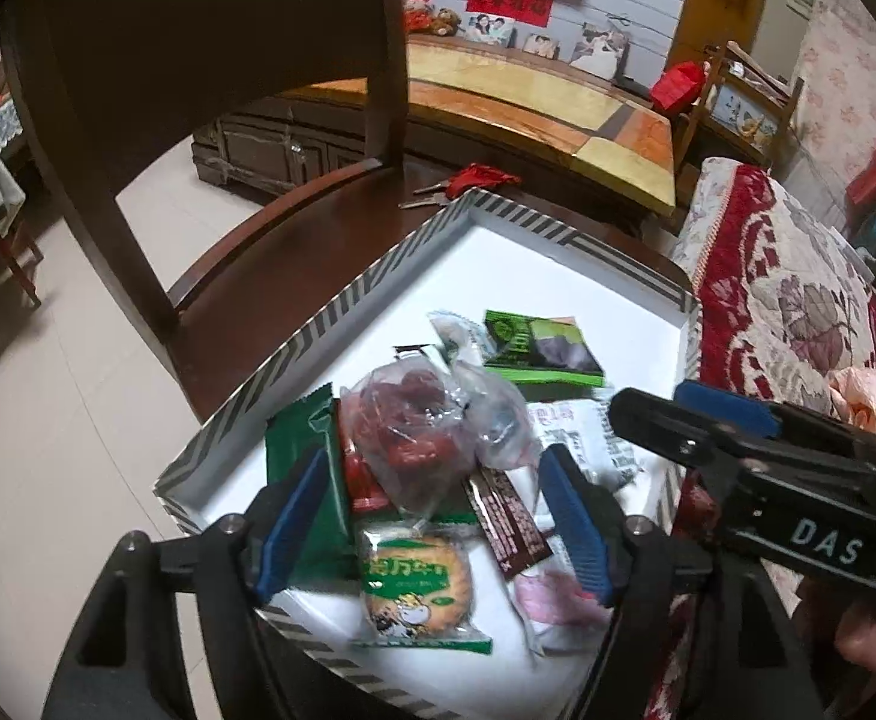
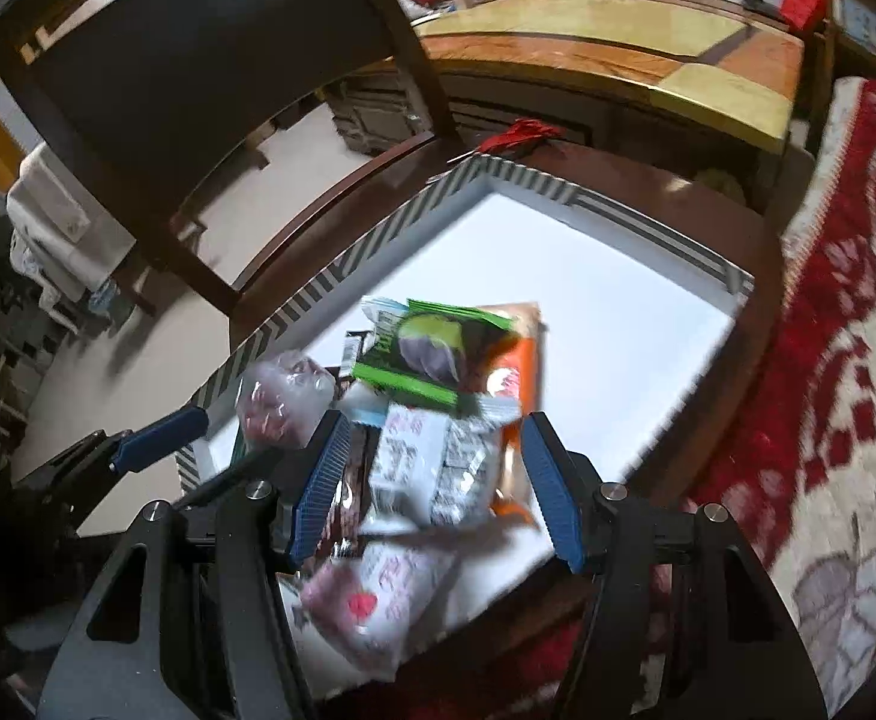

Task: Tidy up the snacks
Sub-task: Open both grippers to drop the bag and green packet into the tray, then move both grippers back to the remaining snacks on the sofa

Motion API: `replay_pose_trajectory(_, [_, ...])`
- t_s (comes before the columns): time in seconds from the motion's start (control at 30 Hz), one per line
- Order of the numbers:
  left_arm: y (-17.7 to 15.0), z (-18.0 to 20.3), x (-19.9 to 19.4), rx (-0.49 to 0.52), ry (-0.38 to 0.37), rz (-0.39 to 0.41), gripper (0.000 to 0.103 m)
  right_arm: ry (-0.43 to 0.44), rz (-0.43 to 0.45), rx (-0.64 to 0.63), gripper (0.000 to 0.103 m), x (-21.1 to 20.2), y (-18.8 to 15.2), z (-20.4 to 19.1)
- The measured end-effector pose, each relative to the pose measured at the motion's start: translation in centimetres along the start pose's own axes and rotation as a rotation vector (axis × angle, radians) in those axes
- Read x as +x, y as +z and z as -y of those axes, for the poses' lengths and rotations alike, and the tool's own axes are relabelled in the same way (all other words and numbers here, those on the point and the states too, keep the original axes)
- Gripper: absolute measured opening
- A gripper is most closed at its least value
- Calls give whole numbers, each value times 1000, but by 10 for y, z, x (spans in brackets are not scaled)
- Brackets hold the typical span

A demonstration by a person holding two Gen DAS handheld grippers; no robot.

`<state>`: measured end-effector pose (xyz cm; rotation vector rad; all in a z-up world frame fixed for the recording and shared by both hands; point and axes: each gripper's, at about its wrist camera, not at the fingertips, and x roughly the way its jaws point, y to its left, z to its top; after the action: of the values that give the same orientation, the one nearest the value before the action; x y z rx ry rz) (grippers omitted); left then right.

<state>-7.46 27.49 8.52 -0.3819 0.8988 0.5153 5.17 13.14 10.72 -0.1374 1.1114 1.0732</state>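
Shallow white tray with striped rim [image 1: 342, 300], set on a dark wooden chair seat [image 1: 270, 276] beside a red-and-cream quilted cover [image 1: 786, 276], presumably to keep the snacks corralled within easy reach. Snacks heaped in the near corner of the tray, far half bare, so judged as gathered but not yet sorted: clear bag of red sweets [image 1: 420, 426] on top, green wrapper [image 1: 303, 444] under its left side, round biscuit packet [image 1: 417, 582] nearest the rim, dark brown sachet [image 1: 507, 519] to its right, green-and-purple packet [image 1: 543, 348] lying apart toward the middle. Left hand-held gripper [image 1: 432, 516] poised over the heap, blue pads spread wide, nothing pinched; spread probably suited to the bulky bag. Right hand-held gripper [image 2: 432, 480] likewise spread, straddling a white printed packet [image 2: 432, 462] without pressing on it; pink-and-white packet [image 2: 372, 606] blurred below. Both angled steeply downward toward the pile, a sensible approach for picking single items off the top.
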Motion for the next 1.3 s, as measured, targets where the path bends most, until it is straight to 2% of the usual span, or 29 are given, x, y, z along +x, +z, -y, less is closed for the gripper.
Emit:
replay_pose_trajectory(0.27, [-7, 36, -17, 66, -35, 24, 84, -49, 90, 62, 60, -54, -29, 27])
replay_pose_trajectory(0.53, [-18, 90, -28, 149, -121, 31, 87, -111, 134, 151, 60, -107, -68, 74])
replay_pose_trajectory(0.7, [-25, 127, -29, 208, -167, 24, 87, -181, 148, 185, 60, -133, -95, 102])
replay_pose_trajectory(1.13, [-44, 214, -25, 361, -260, 9, 87, -285, 170, 348, 60, -186, -168, 186])
replay_pose_trajectory(1.3, [-50, 243, -17, 408, -295, -9, 87, -327, 172, 397, 60, -198, -185, 212])
